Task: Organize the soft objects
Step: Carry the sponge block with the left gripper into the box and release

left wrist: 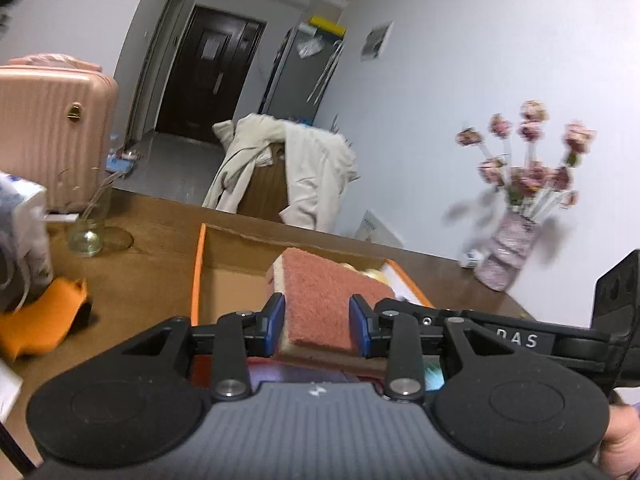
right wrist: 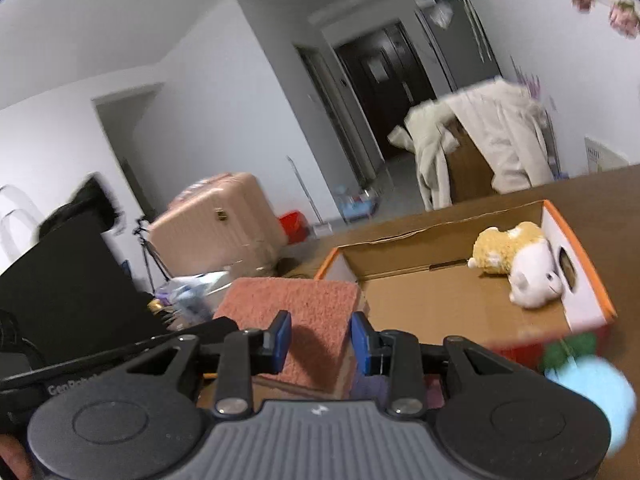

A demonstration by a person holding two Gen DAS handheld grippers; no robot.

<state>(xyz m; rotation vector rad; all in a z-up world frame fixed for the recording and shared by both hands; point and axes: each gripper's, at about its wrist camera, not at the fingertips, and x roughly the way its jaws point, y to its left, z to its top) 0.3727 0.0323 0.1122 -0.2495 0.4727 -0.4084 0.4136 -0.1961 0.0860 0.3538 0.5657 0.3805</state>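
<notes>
My left tongs (left wrist: 317,326) and right tongs (right wrist: 320,344) each clamp an end of the pink sponge (left wrist: 320,300), held above the table (left wrist: 152,232) at the near edge of the open cardboard box (right wrist: 440,304). The sponge hides the box floor behind it. At two o'clock, a plush toy (right wrist: 516,264) lies against the box's right wall. A blurred blue pompom (right wrist: 596,392) sits at four o'clock, cut off.
</notes>
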